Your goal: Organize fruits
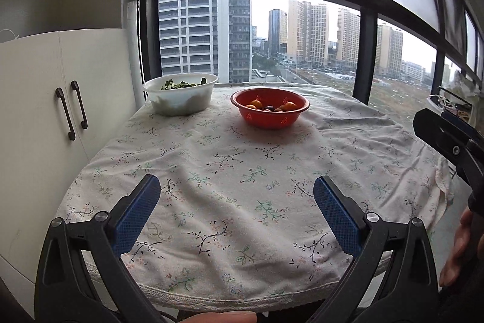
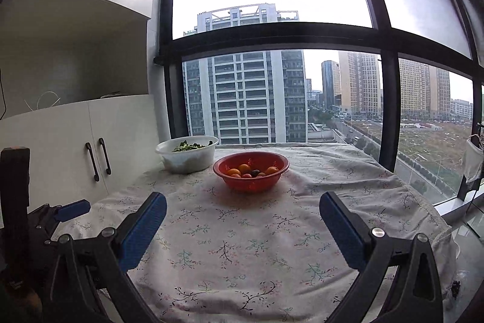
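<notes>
Holding both claws, left claw (image 1: 237,212) and right claw (image 2: 243,229), wide apart and empty over the tabletop (image 1: 211,171), I see the fruits (image 1: 269,106) all inside the red colander (image 1: 257,118); gathered already or awaiting sorting, I can't tell.

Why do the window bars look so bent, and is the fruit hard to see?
Left wrist view: the fisheye lens bows the black window frame. Right wrist view: the bright sky is washed out, yet the red perforated plastic bowl of fruit stays sharp, casting a soft shadow on the floral tablecloth.
</notes>
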A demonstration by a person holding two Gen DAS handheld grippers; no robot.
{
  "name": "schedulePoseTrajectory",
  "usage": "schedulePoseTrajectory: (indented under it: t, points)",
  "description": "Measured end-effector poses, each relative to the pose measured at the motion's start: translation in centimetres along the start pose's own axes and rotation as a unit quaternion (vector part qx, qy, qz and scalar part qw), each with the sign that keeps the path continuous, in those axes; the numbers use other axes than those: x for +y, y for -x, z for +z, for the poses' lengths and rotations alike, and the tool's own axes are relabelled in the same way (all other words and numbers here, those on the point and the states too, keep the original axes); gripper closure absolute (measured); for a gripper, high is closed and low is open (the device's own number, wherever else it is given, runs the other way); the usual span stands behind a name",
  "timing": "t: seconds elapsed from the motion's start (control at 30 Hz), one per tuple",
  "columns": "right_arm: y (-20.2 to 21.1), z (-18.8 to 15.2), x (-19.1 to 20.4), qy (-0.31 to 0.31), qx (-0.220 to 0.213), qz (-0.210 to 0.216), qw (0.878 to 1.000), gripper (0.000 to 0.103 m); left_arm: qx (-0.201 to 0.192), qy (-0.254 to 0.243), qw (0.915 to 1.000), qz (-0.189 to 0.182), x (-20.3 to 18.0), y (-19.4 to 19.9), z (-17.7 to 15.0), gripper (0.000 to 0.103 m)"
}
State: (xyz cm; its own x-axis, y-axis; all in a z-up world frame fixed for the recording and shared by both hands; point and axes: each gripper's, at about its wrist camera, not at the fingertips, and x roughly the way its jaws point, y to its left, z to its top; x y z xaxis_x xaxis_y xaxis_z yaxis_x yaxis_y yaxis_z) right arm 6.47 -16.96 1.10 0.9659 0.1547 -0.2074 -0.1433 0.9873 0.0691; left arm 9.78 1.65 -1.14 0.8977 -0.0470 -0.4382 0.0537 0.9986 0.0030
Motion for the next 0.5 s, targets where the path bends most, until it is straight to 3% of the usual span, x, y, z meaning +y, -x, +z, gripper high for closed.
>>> schedulePoseTrajectory:
  t: [0.5]
  points:
    - [3.8, 0.8, 2.3, 0.027, 0.003, -0.044, 0.999, 0.0, -0.031, 0.033, 0.9983, 0.037, 0.2, 5.6, 0.1, 0.0]
